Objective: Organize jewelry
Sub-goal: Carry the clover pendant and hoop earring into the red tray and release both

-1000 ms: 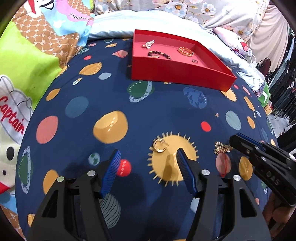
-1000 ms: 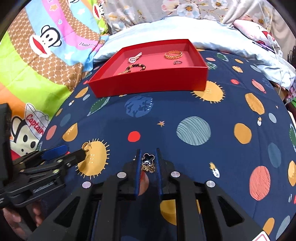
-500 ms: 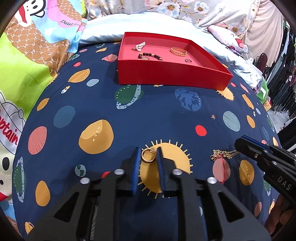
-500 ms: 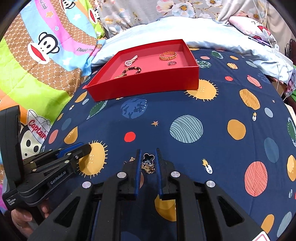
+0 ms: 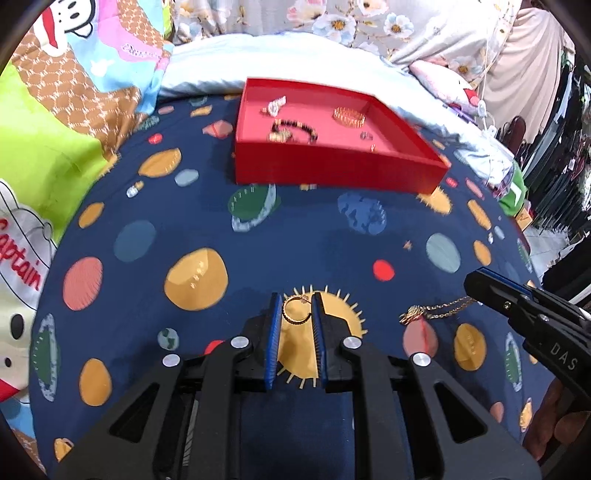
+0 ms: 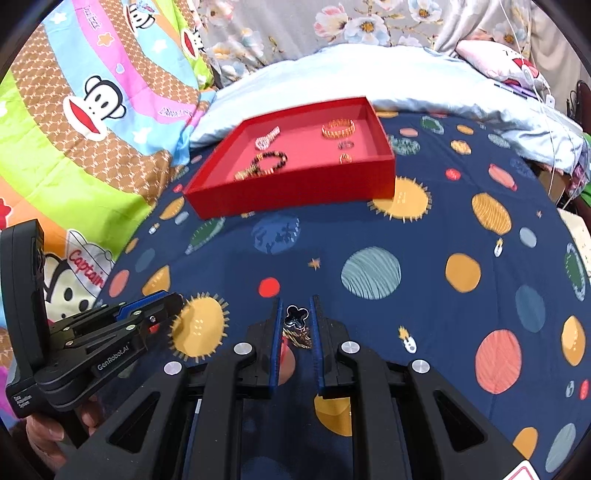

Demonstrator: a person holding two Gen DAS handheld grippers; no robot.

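My left gripper [image 5: 296,307] is shut on a gold hoop earring [image 5: 295,311], held between its blue pads just above the planet-print bedspread [image 5: 207,236]. My right gripper [image 6: 294,309] is shut on a black clover pendant [image 6: 296,314] with its gold chain [image 6: 298,338] bunched behind it. In the left wrist view the chain [image 5: 441,308] trails from the right gripper's tip [image 5: 480,286] onto the cloth. A red tray [image 5: 332,168] stands farther back on the bed, with a beaded bracelet [image 5: 295,127], a gold bangle [image 5: 349,116], a pale hair clip [image 5: 277,105] and small rings [image 6: 345,151] in it.
Cartoon-print pillows [image 6: 92,122] lie along the left side. A pale blue quilt [image 5: 295,55] and floral pillows [image 6: 369,22] sit behind the tray. The bed's right edge drops off near dark furniture [image 5: 554,166]. A hand [image 6: 48,439] holds the left gripper's body [image 6: 88,354].
My left gripper has gone from wide open around the hoop earring to shut on it. The right gripper has stayed shut on the pendant; both views now show the tray slightly closer.
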